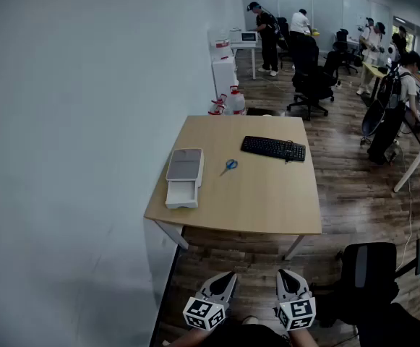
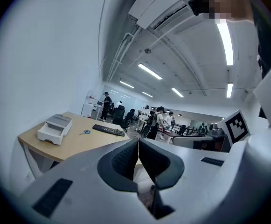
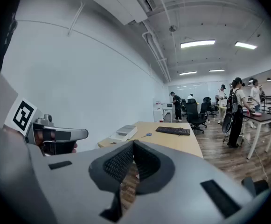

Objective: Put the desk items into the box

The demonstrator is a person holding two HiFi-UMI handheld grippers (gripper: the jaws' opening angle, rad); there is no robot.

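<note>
Fingers [image 1: 223, 283] on both grippers sit closed, empty; scissors [image 1: 229, 165] lie far up-frame on the surface [image 1: 267, 208], straight above left gripper [image 1: 228, 275].

The left gripper [image 2: 138, 142] fills the lower part of the view, its jaws closed together with nothing between them. Beyond it to the left stands a desk [image 2: 74, 144] against a white wall, bearing a white box [image 2: 55, 128] near its wall-side edge, blue scissors [image 2: 85, 132] just right of the box and a black keyboard [image 2: 108, 130] further right. Behind the desk are people [image 2: 159, 122] and office chairs [image 2: 121, 116] under strip lights [image 2: 149, 71], and the right gripper [image 2: 178, 142] with its marker cube shows at the right.
</note>
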